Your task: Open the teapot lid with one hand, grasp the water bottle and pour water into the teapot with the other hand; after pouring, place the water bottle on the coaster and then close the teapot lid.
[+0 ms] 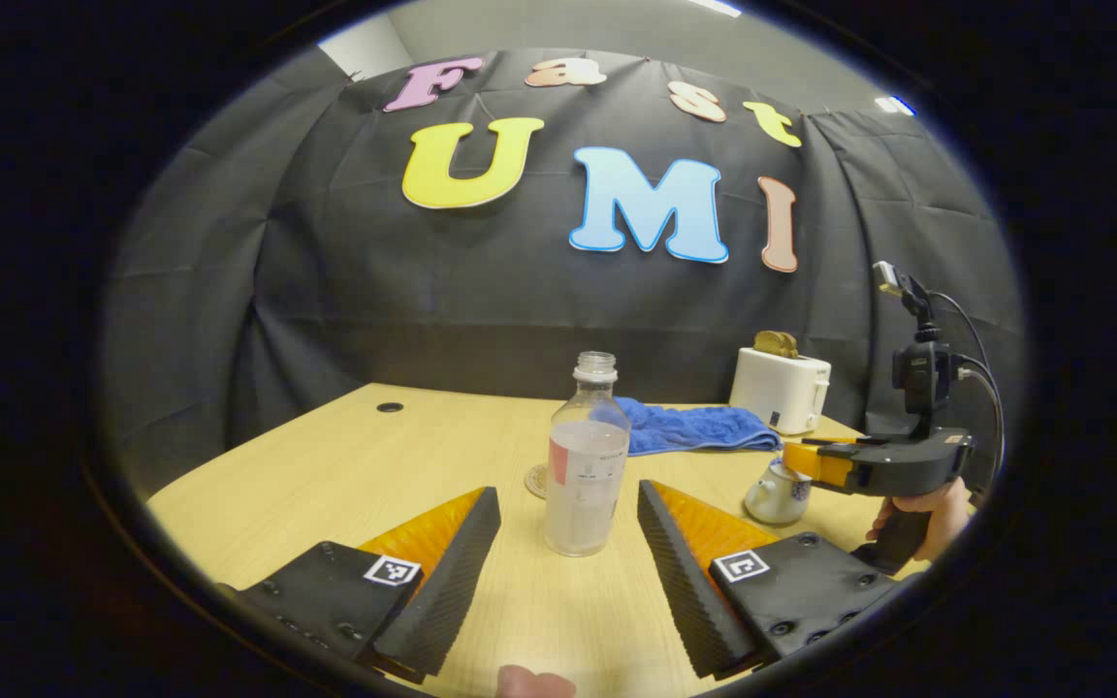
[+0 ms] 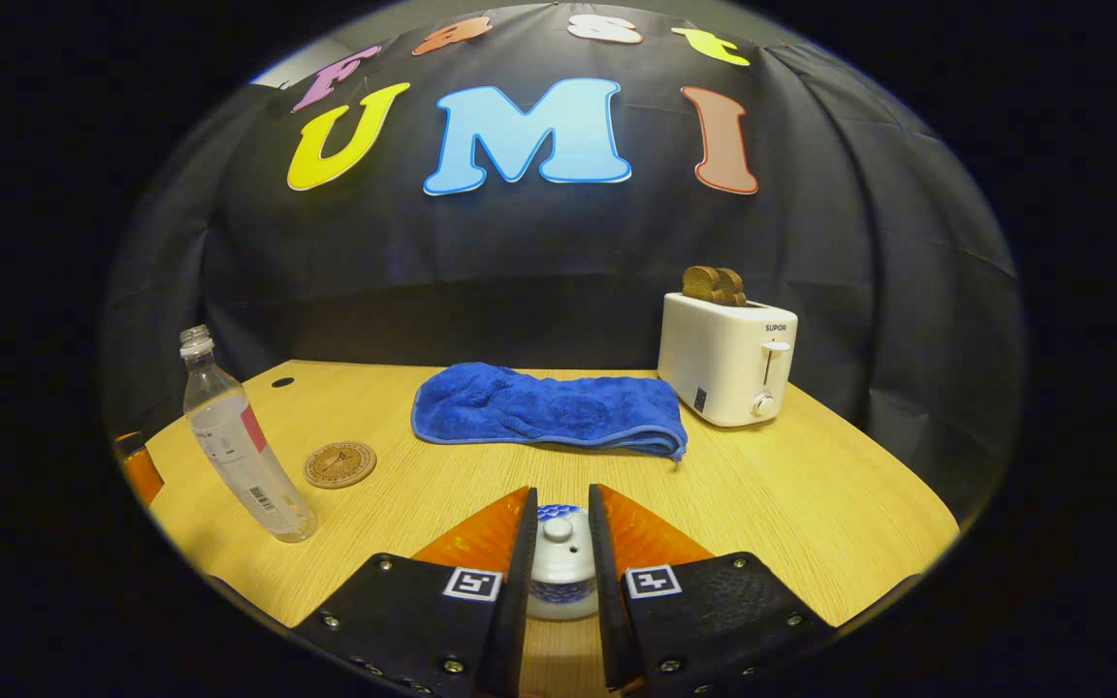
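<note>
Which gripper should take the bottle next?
Left. In the left gripper view its open fingers frame the upright, uncapped bottle just ahead. The right gripper is busy: its fingers straddle the teapot lid, though contact is unclear.

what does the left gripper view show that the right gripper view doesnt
Left gripper view alone: the right gripper held by a hand over the teapot, and the left gripper open around the water bottle.

Right gripper view alone: the right gripper closed in on the teapot lid, seen up close.

Both: water bottle, coaster, blue towel, toaster with toast, wooden table.
</note>
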The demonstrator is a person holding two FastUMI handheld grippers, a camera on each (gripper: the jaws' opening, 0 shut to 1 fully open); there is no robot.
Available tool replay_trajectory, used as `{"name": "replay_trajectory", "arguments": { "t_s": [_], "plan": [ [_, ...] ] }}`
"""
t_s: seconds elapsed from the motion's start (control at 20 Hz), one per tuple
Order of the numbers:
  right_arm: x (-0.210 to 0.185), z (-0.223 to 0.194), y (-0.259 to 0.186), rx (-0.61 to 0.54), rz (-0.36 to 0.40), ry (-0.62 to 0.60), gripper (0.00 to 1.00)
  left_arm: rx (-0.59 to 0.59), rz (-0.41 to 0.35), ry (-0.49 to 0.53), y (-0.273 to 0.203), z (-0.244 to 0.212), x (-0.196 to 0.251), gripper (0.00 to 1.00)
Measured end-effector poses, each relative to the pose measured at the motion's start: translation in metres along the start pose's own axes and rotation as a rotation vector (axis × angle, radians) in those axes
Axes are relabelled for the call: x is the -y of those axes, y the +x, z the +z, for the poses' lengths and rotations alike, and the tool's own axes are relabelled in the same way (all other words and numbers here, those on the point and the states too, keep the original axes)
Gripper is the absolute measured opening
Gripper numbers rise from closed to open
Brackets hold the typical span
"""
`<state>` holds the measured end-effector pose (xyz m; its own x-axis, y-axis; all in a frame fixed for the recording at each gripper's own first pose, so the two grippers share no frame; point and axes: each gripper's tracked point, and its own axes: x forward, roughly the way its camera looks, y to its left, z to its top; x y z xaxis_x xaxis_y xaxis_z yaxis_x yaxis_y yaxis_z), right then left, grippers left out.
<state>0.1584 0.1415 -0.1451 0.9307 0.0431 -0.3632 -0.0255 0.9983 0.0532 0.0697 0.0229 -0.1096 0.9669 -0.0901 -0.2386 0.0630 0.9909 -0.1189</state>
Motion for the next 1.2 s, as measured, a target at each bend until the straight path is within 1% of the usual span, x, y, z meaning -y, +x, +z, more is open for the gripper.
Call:
{"name": "replay_trajectory", "arguments": {
  "t_s": [0.25, 0.7, 0.75, 0.8, 0.85, 0.95, 1.05, 1.2],
  "plan": [
    [-0.003, -0.001, -0.001, 0.006, -0.009, -0.052, 0.32, -0.013, -0.007, -0.015, 0.006, -0.006, -0.002, 1.00],
    [-0.005, 0.000, -0.002, 0.006, -0.015, -0.073, 0.33, -0.020, -0.020, -0.016, 0.007, -0.006, 0.003, 1.00],
    [-0.001, 0.001, -0.002, 0.016, -0.024, -0.070, 0.33, -0.019, -0.023, -0.016, 0.006, -0.008, 0.004, 1.00],
    [-0.002, 0.006, -0.013, 0.018, -0.019, -0.031, 0.33, -0.019, -0.024, -0.015, 0.005, -0.007, 0.005, 1.00],
    [-0.002, -0.001, -0.004, 0.019, -0.022, -0.034, 0.06, -0.019, -0.026, -0.013, 0.006, -0.007, 0.005, 1.00],
    [-0.004, -0.001, -0.003, 0.022, -0.014, -0.047, 0.06, -0.018, -0.026, -0.009, 0.006, -0.006, 0.004, 1.00],
    [-0.003, 0.000, -0.003, 0.020, -0.005, -0.037, 0.06, -0.021, -0.029, -0.006, 0.007, -0.006, 0.005, 1.00],
    [-0.004, 0.001, -0.004, 0.026, 0.014, -0.043, 0.06, -0.021, -0.048, -0.003, 0.010, -0.006, 0.011, 1.00]
  ]
}}
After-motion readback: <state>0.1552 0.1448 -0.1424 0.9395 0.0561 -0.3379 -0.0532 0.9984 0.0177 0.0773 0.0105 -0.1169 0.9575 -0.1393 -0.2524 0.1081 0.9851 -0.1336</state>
